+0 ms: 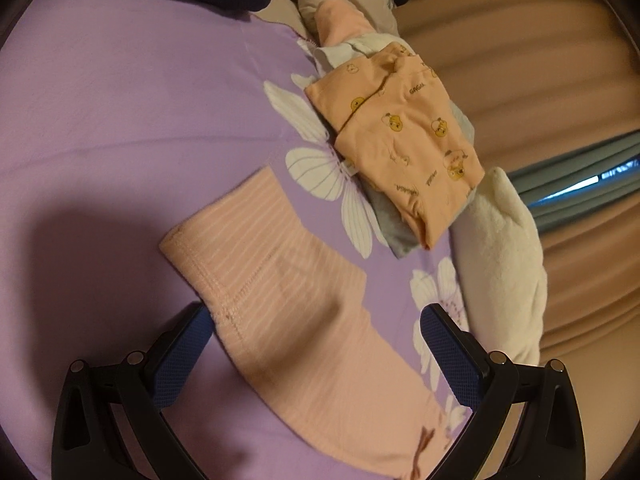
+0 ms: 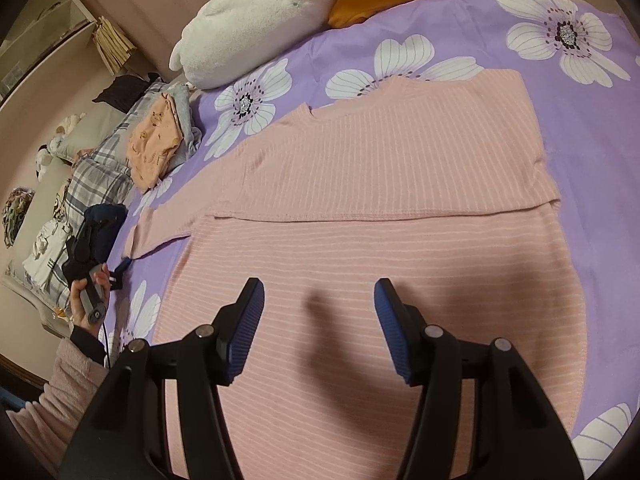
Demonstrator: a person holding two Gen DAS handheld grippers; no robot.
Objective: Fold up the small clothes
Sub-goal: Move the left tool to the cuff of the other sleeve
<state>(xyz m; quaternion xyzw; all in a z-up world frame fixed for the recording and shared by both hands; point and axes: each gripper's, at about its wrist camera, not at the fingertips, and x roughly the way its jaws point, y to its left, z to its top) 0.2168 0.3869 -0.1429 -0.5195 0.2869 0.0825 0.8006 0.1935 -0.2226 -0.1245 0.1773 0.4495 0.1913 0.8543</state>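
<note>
The pink striped top (image 2: pixel 380 200) lies flat on the purple flowered bedsheet (image 2: pixel 592 128), its hem folded up across the middle and one sleeve (image 1: pixel 280 292) stretched sideways. Beside it sits a pile of folded clothes (image 1: pixel 404 140). The left claw (image 1: pixel 316 356) straddles the sleeve, open, gripping nothing; the right claw (image 2: pixel 320 332) hovers half-open over the body, empty.

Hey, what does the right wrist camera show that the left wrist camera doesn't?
Only the right wrist view shows the person's hand holding the left hand-held gripper, the shirt's folded body, and plaid bedding.

Only the left wrist view shows the grey-blue curtain.

Both show the pink striped shirt, purple flowered sheet, folded orange clothes and white plush toy.
</note>
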